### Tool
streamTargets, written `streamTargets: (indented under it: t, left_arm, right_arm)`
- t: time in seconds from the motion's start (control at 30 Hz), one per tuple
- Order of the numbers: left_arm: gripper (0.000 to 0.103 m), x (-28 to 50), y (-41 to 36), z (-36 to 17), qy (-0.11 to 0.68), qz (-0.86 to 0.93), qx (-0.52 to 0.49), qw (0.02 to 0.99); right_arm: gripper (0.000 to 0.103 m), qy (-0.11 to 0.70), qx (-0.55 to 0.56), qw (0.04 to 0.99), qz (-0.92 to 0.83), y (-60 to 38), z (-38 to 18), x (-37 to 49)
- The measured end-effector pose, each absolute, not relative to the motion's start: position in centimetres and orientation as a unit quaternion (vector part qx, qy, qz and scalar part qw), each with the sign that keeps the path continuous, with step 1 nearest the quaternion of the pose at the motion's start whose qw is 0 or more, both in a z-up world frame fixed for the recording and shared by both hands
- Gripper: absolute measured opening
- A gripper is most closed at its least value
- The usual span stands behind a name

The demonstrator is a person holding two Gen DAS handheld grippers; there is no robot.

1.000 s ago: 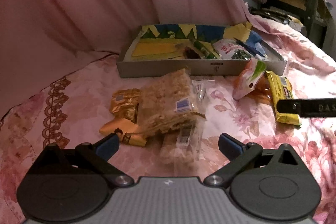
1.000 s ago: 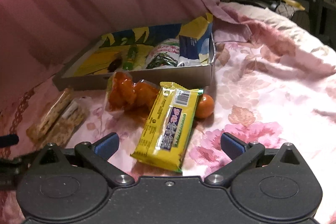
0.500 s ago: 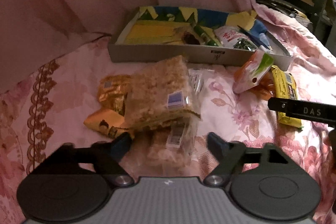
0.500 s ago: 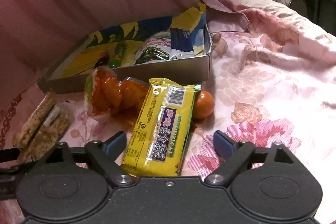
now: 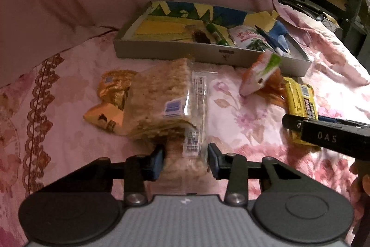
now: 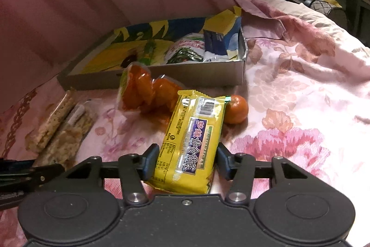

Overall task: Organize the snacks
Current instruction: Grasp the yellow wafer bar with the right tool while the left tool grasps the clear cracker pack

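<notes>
Left wrist view: the left claw (image 5: 185,160) pinches the near end of a clear-wrapped cereal bar (image 5: 185,154) lying on the bed (image 5: 242,122); ahead sits the cardboard box (image 5: 208,53).

Right wrist view: the right claw (image 6: 186,162) pinches the yellow snack pack (image 6: 194,142); beyond it lies an orange (image 6: 235,109).

Left gripper (image 5: 185,161) closed on near clear-wrapped cracker pack (image 5: 187,154), second cracker pack (image 5: 159,98) atop it, gold packets (image 5: 111,98) left, cardboard tray (image 5: 185,53) far, right gripper (image 5: 323,133) at right
</notes>
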State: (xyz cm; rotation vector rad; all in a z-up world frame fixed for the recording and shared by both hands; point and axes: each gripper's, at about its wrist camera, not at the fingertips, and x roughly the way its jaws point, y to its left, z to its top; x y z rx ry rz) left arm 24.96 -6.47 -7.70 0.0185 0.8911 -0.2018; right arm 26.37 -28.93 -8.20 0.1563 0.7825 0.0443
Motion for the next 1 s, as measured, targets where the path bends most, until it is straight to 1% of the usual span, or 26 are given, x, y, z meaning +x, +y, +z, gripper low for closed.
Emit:
streamTargets:
  t: [0.17, 0.27, 0.37, 0.43, 0.47, 0.53, 0.57, 0.6, 0.63, 0.77, 1.0]
  left_arm:
    - [0.042, 23.4, -7.0, -7.6, 0.440, -0.105, 0.008, 0.892]
    - [0.044, 23.1, -7.6, -7.8, 0.448, -0.106, 0.017, 0.888]
    - [0.050, 23.7, -8.0, -7.9, 0.450, -0.105, 0.018, 0.887]
    - [0.057, 24.2, -8.2, -7.8, 0.450, -0.106, 0.011, 0.887]
    - [0.058, 24.5, -8.3, -7.9, 0.451, -0.106, 0.008, 0.886]
    - [0.057, 24.9, -8.5, -8.1, 0.452, -0.102, 0.009, 0.886]
    - [0.051, 25.1, -8.6, -8.3, 0.452, -0.100, 0.009, 0.886]
    - [0.042, 25.1, -8.6, -8.4, 0.452, -0.098, 0.009, 0.886]
    - [0.040, 25.1, -8.5, -8.4, 0.452, -0.095, 0.014, 0.887]
    - [0.039, 24.3, -8.2, -8.2, 0.454, -0.105, 0.018, 0.885]
    - [0.038, 21.6, -7.5, -7.7, 0.462, -0.110, 0.014, 0.880]
  right_arm:
    - [0.054, 0.409, 0.093, 0.906, 0.052, -28.8, -7.8, 24.0]
    - [0.054, 0.414, 0.074, 0.905, 0.060, -28.2, -7.7, 22.9]
    - [0.053, 0.412, 0.062, 0.907, 0.060, -27.9, -7.8, 21.7]
    - [0.052, 0.410, 0.053, 0.909, 0.058, -27.9, -7.9, 21.0]
    - [0.052, 0.409, 0.046, 0.910, 0.056, -27.8, -8.0, 20.8]
    - [0.052, 0.408, 0.032, 0.911, 0.048, -27.6, -8.1, 20.5]
    - [0.052, 0.406, 0.025, 0.913, 0.045, -27.5, -8.3, 20.4]
    - [0.052, 0.404, 0.017, 0.914, 0.042, -27.4, -8.4, 20.3]
    - [0.052, 0.401, 0.007, 0.915, 0.041, -27.2, -8.5, 20.2]
    - [0.052, 0.393, -0.034, 0.918, 0.038, -26.1, -8.5, 19.5]
    - [0.051, 0.391, -0.071, 0.917, 0.040, -25.3, -8.0, 18.5]
